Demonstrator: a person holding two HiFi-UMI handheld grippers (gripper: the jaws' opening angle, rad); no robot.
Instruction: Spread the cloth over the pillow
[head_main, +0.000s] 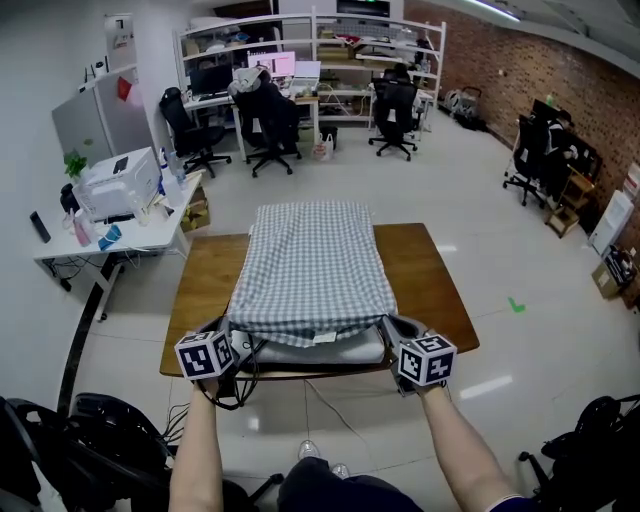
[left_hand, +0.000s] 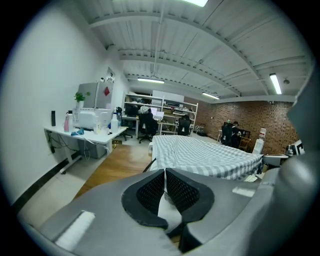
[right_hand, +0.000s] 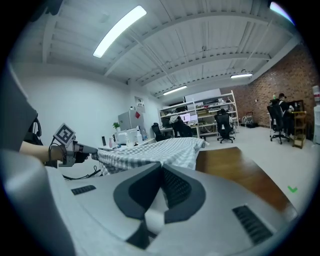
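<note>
Cloth (head_main: 312, 265) in a grey-and-white check lies draped over the pillow (head_main: 300, 352) in the middle of the wooden table (head_main: 425, 270), reaching from the far end to the near edge; only a pale strip of pillow shows under its near hem. My left gripper (head_main: 238, 343) sits at the near left corner and my right gripper (head_main: 392, 332) at the near right corner; in each gripper's own view the jaws are pressed together with the cloth's edge running into them, so I judge both are clamped on the near corners. I take this for the closing part of the spreading; the far end looks laid, and the near hem is held at the table's near edge. The next move calls for lowering both corners evenly, drawing the hem over that bare strip, then letting go; an uneven pull could drag the cloth askew.
</note>
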